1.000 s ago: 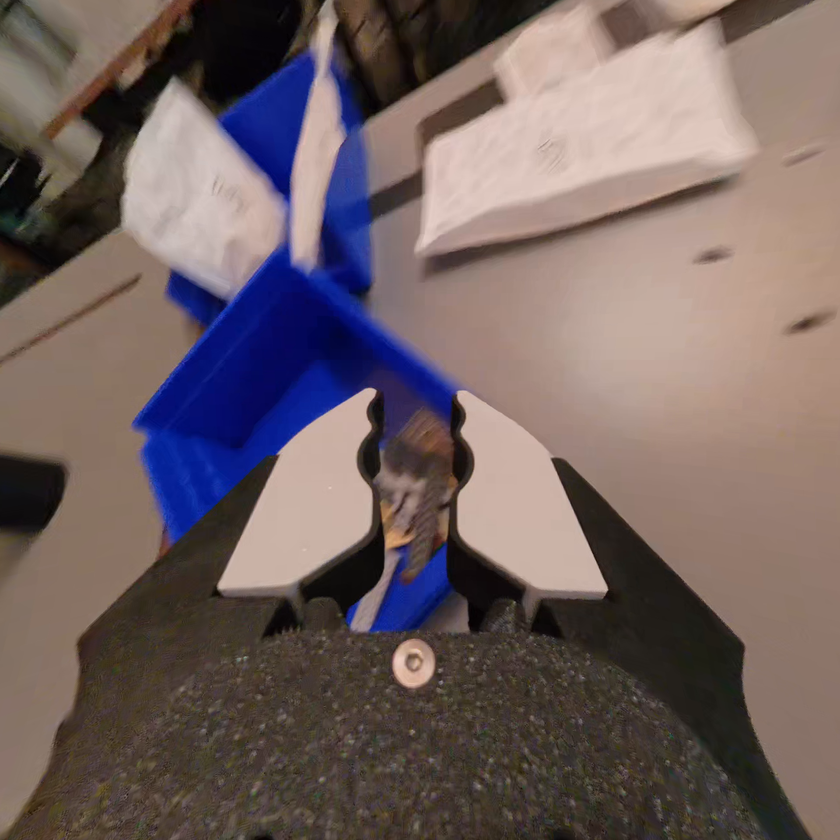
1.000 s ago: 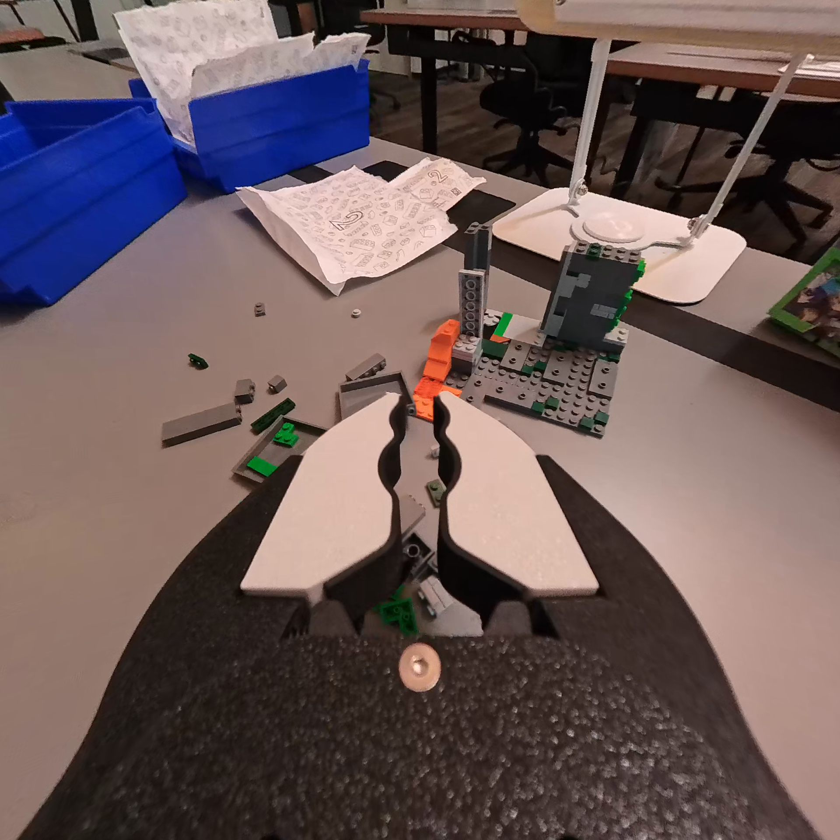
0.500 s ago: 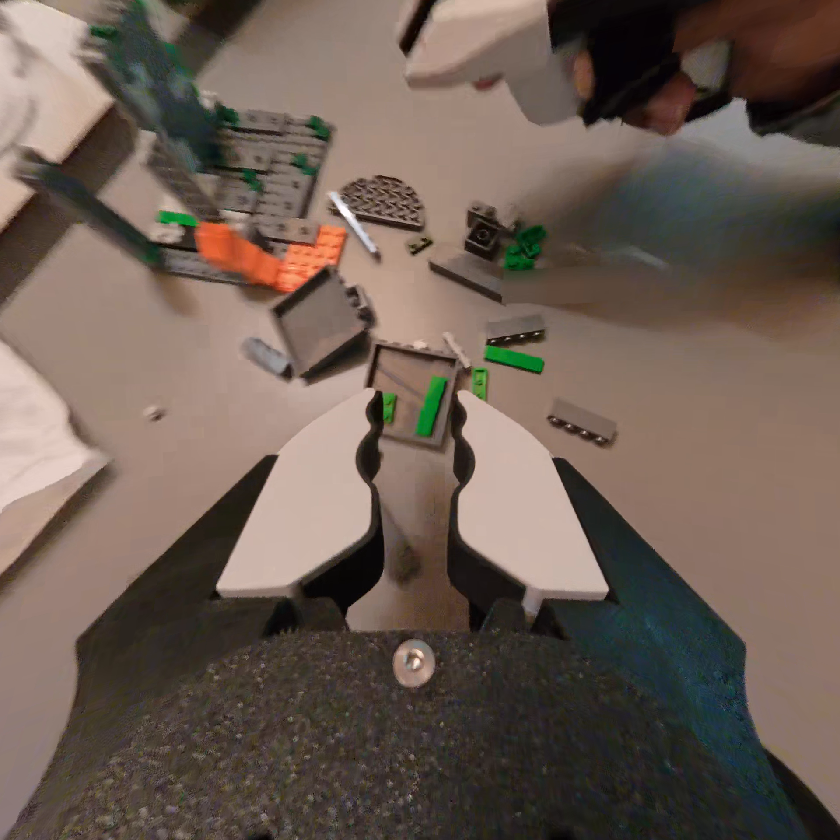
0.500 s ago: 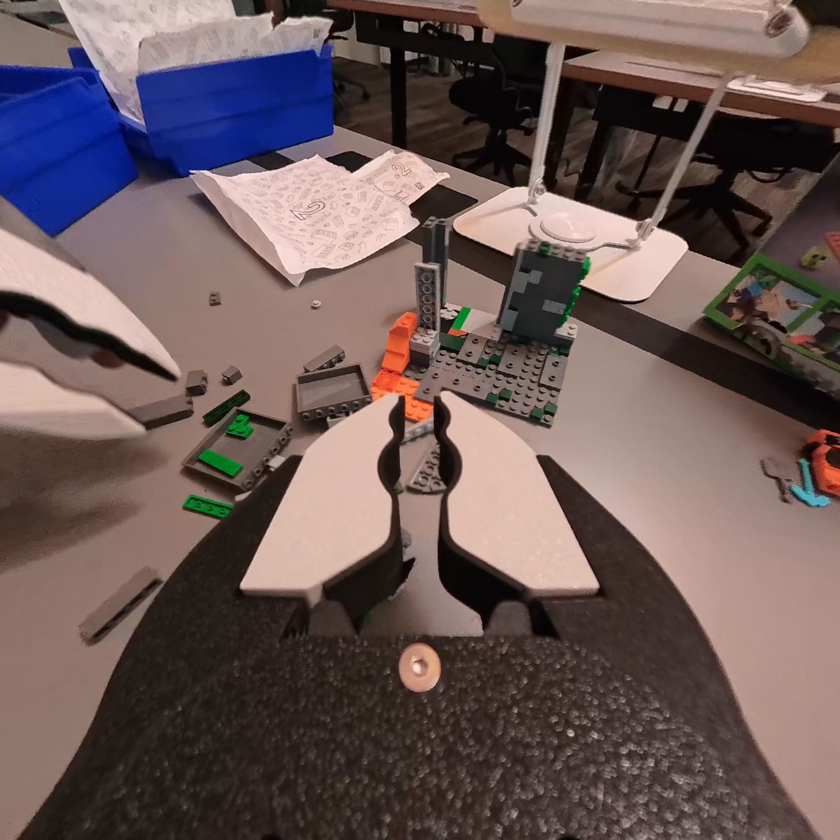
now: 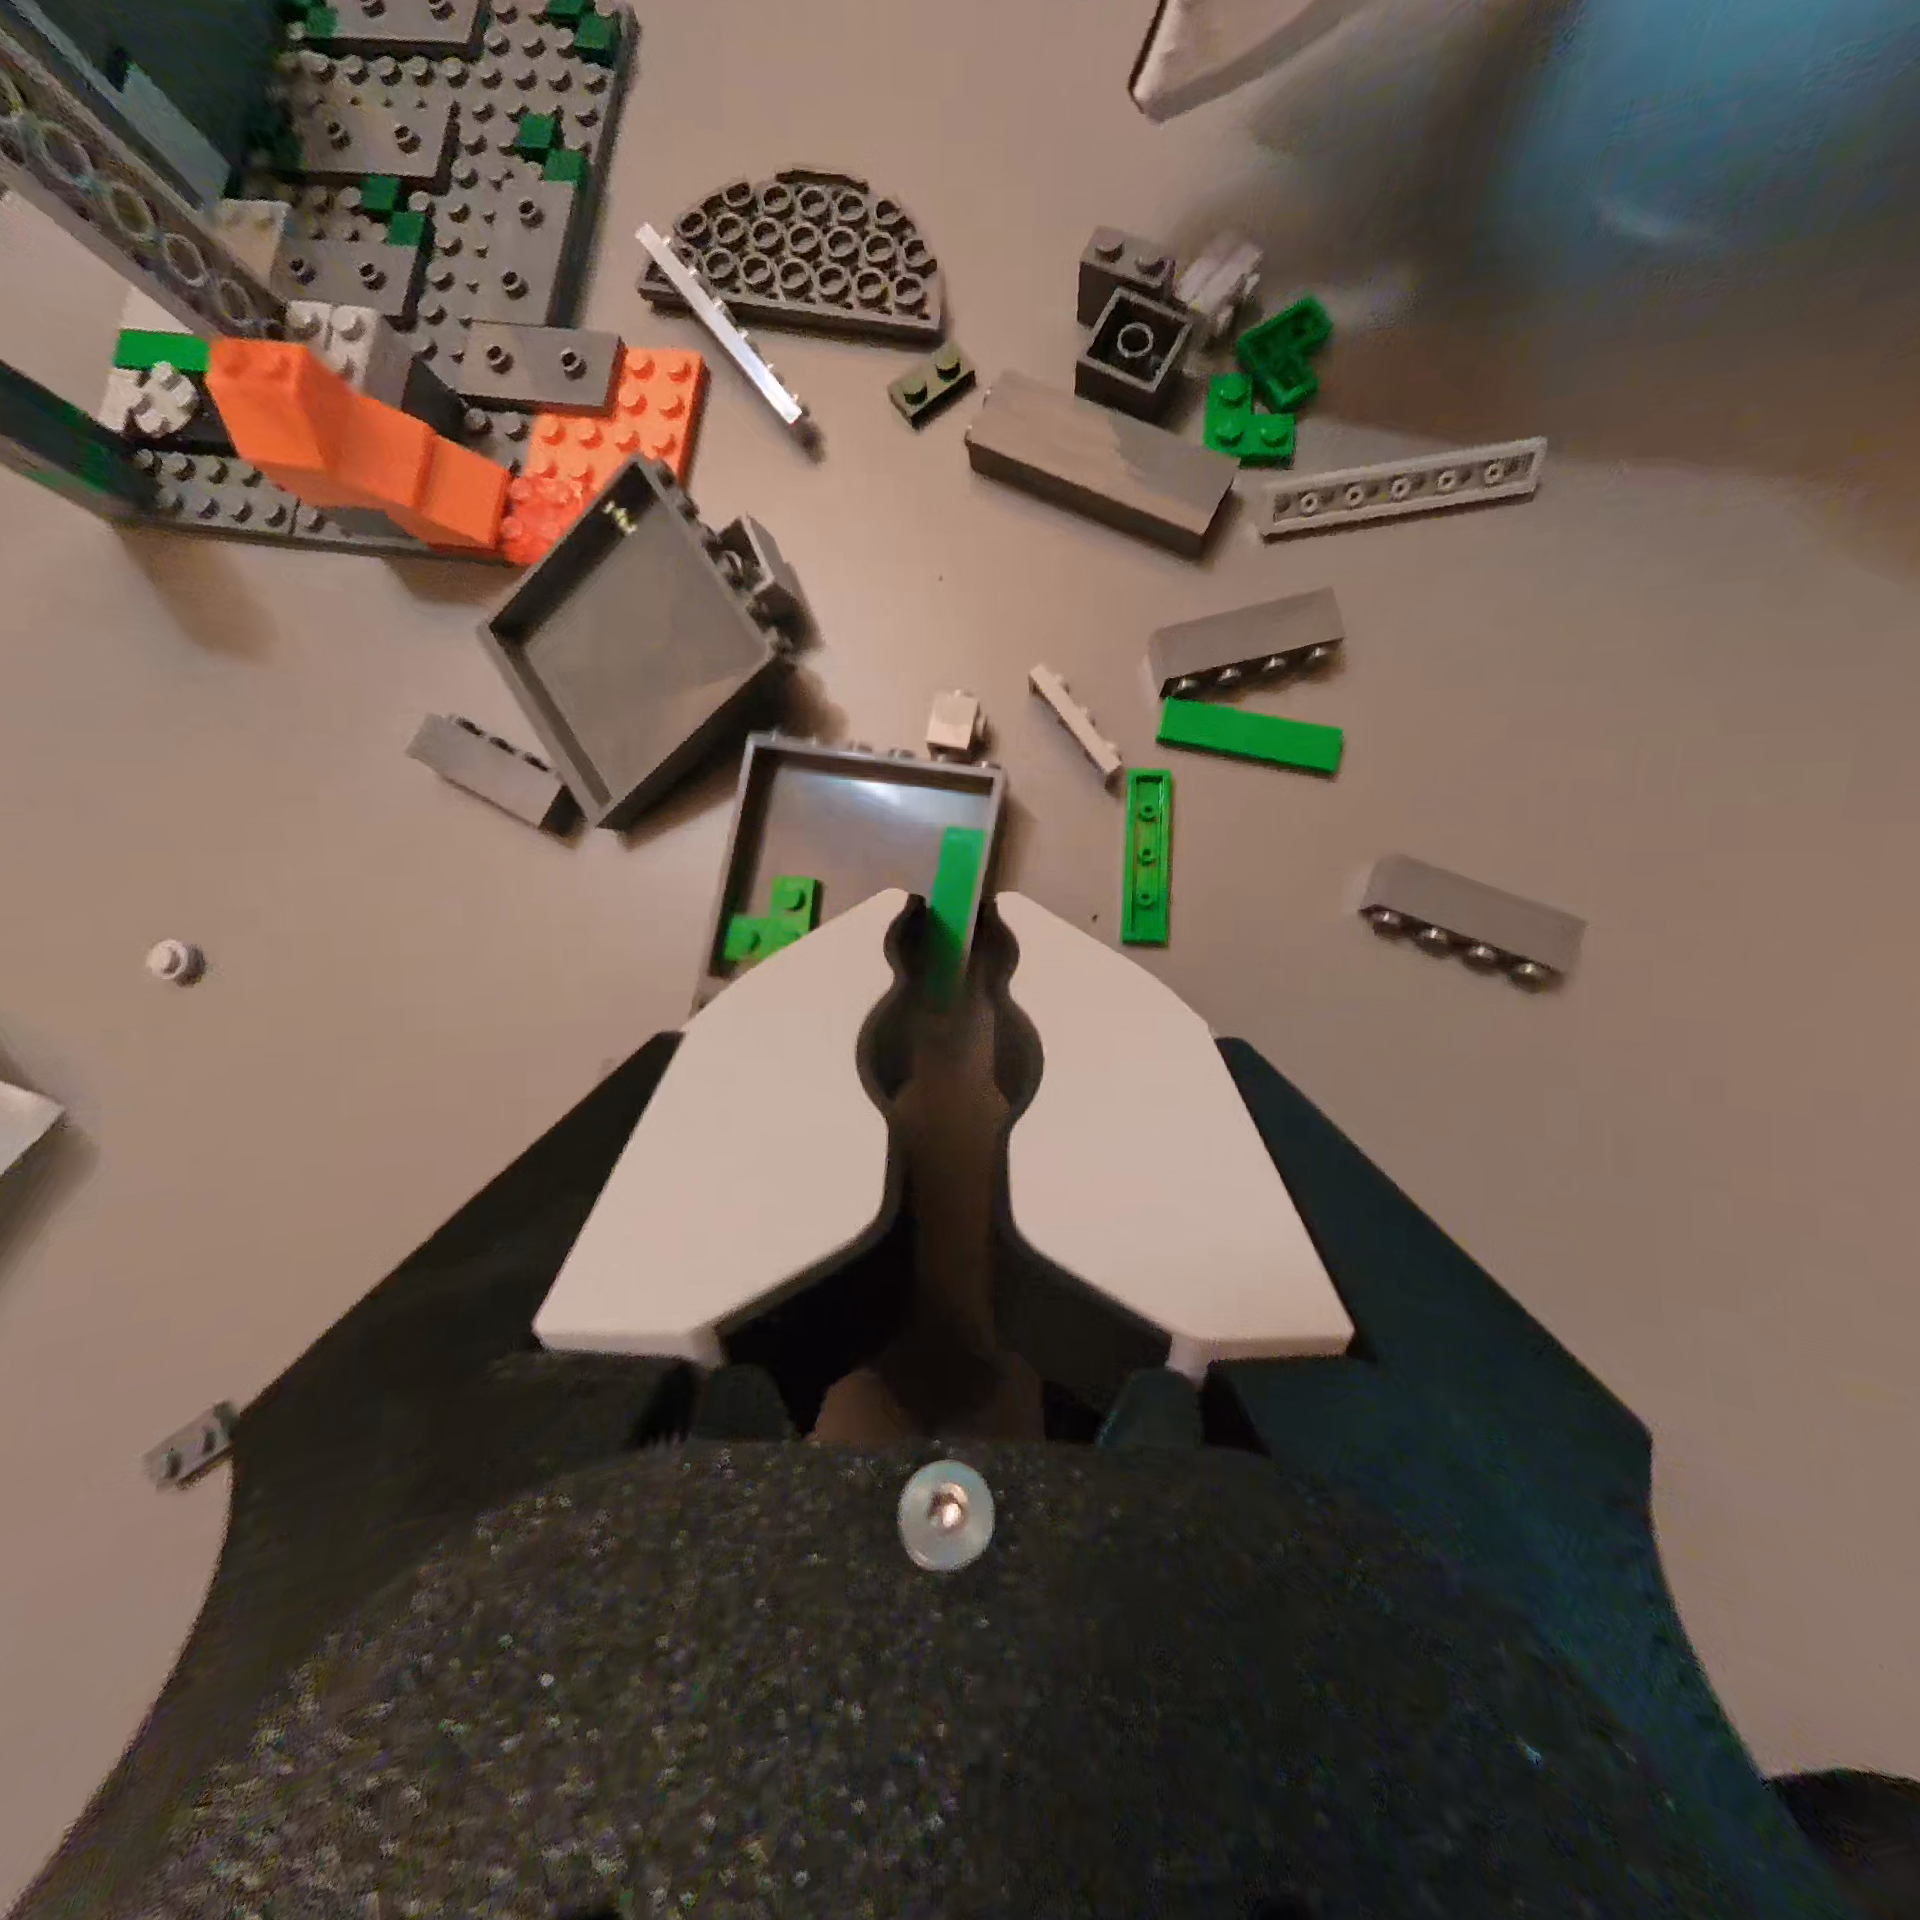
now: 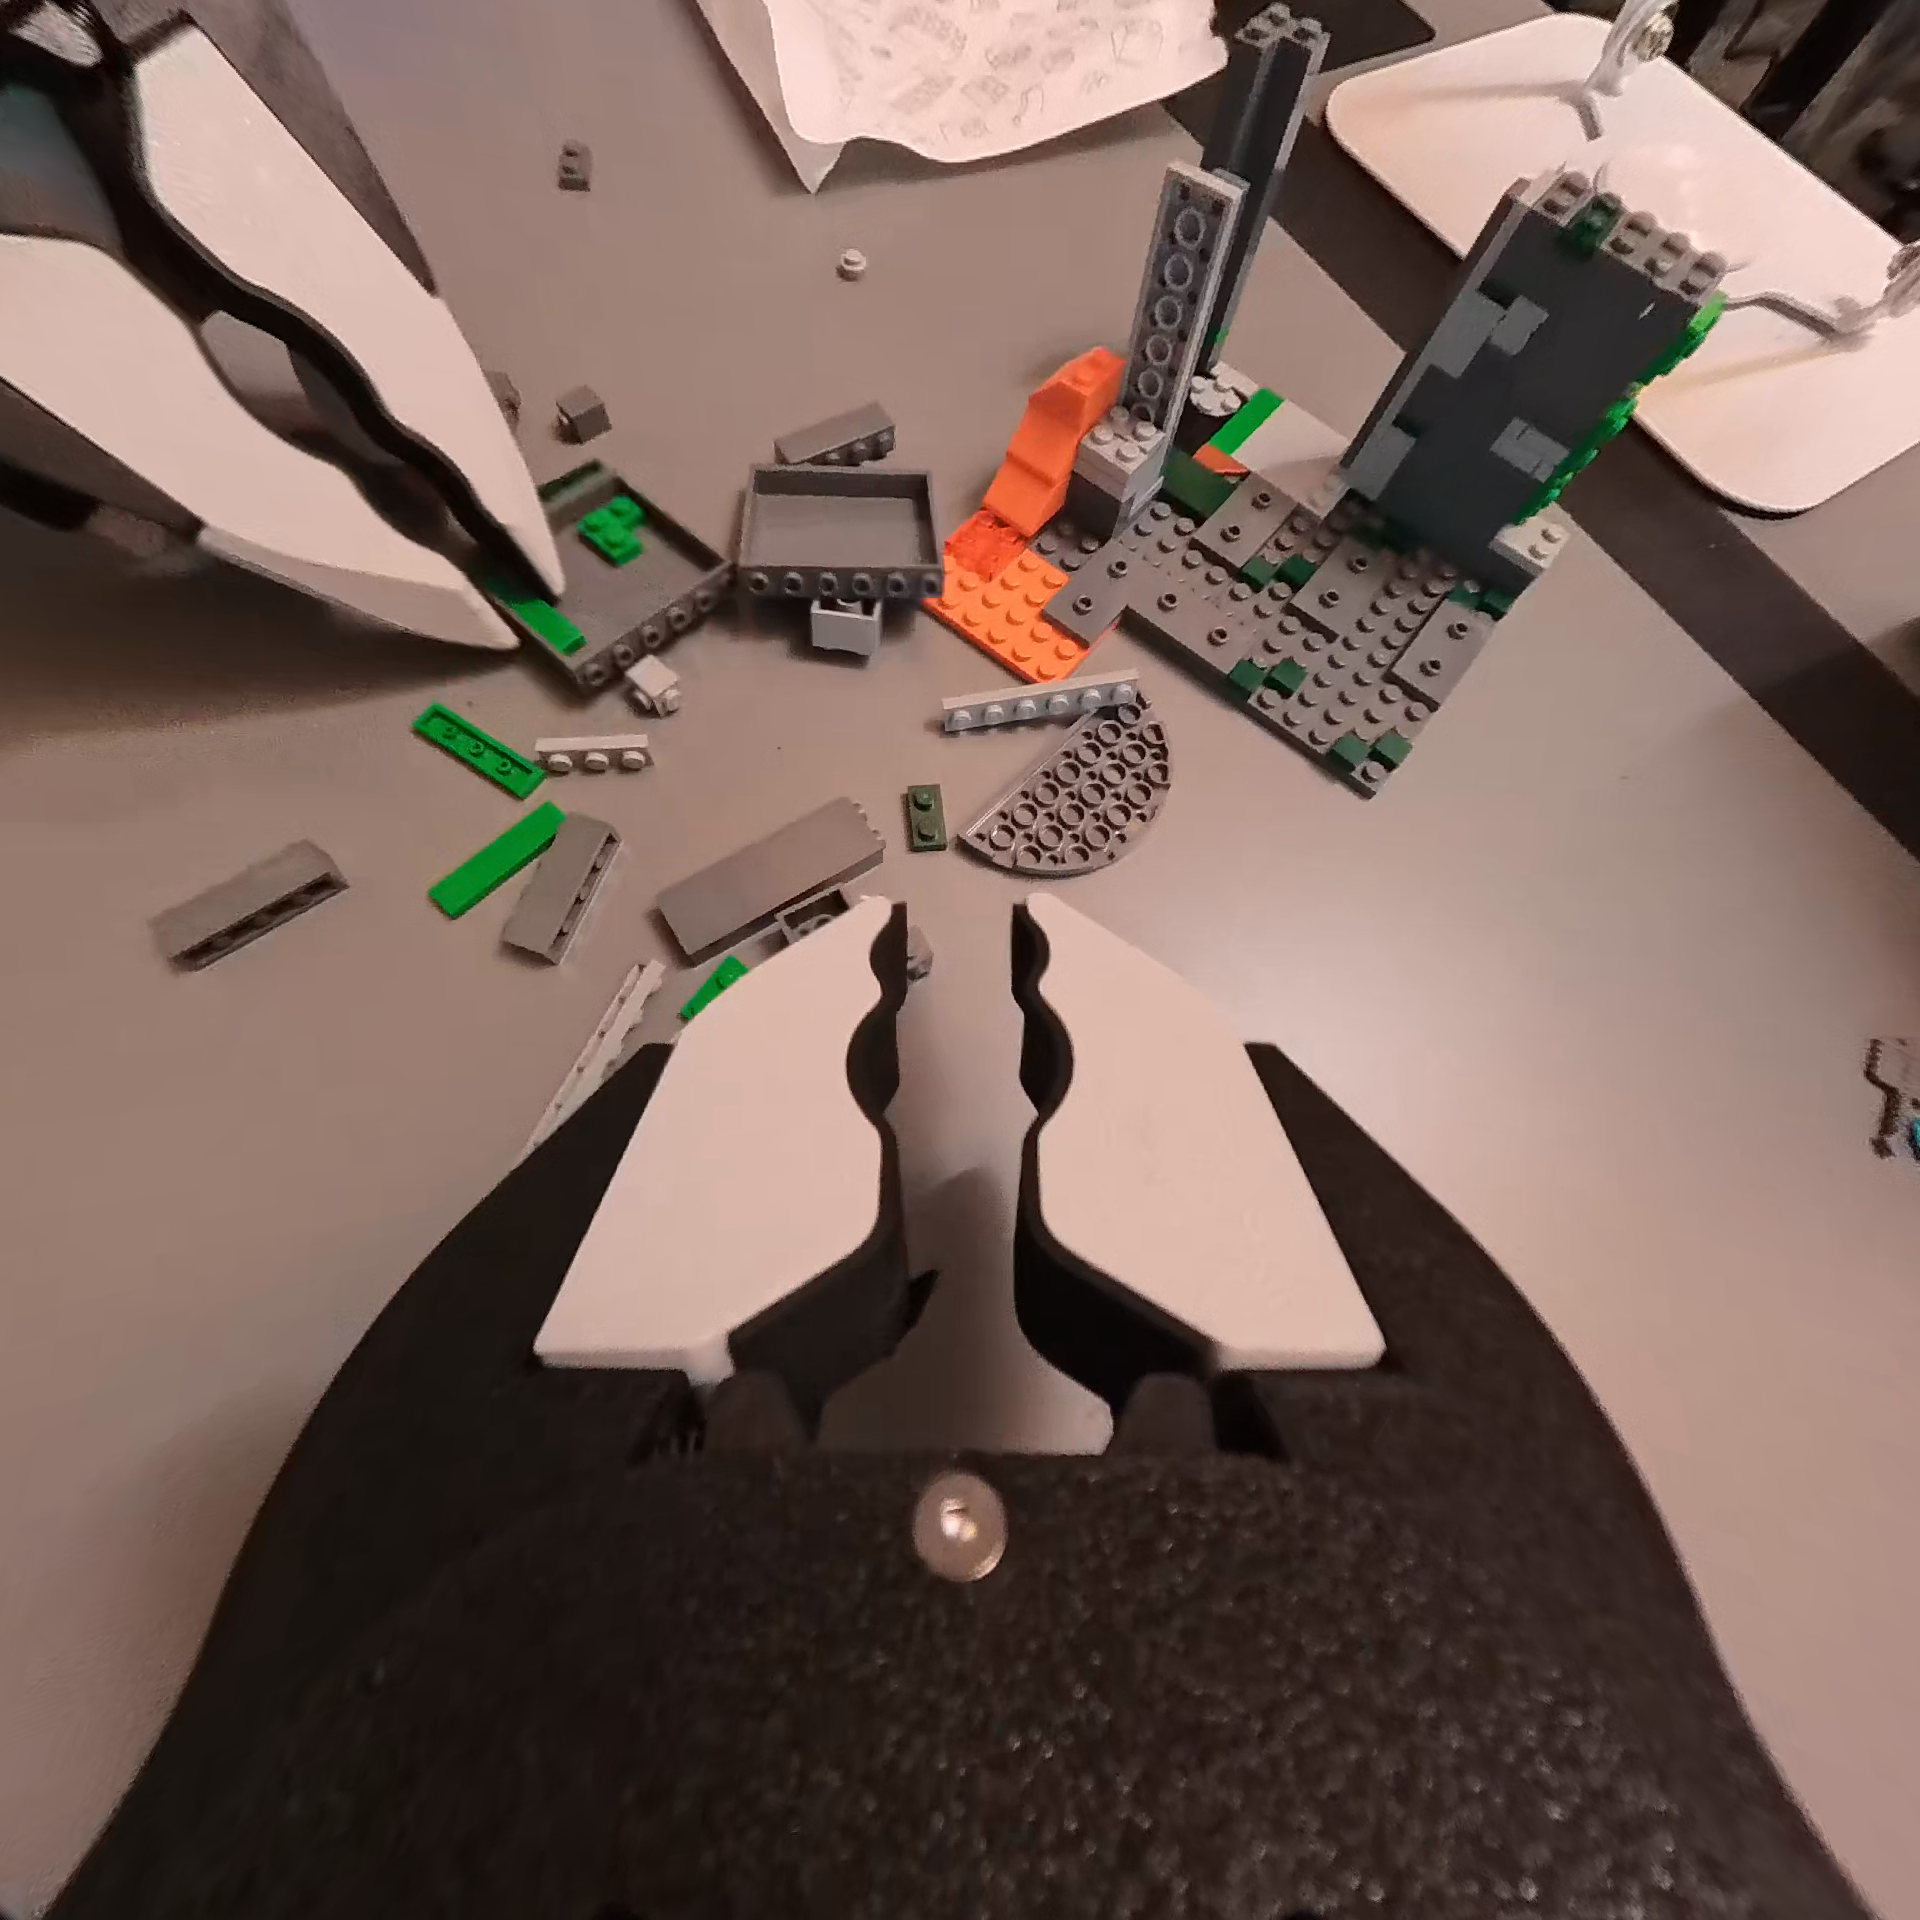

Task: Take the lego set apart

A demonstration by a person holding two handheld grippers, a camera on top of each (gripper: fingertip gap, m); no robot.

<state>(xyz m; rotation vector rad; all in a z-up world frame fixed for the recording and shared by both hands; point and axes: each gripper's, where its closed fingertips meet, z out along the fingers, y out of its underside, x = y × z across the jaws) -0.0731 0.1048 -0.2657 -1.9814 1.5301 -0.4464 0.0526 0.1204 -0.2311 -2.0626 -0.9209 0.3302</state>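
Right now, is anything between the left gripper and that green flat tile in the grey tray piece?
Nothing visible. The left gripper is open, fingertips either side of the green flat tile, which lies in the grey tray piece beside the tray's near wall.

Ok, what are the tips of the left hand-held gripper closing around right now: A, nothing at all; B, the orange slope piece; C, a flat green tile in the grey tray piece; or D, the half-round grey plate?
C: the left hand-held gripper has its tips on either side of the flat green tile in the grey tray piece.
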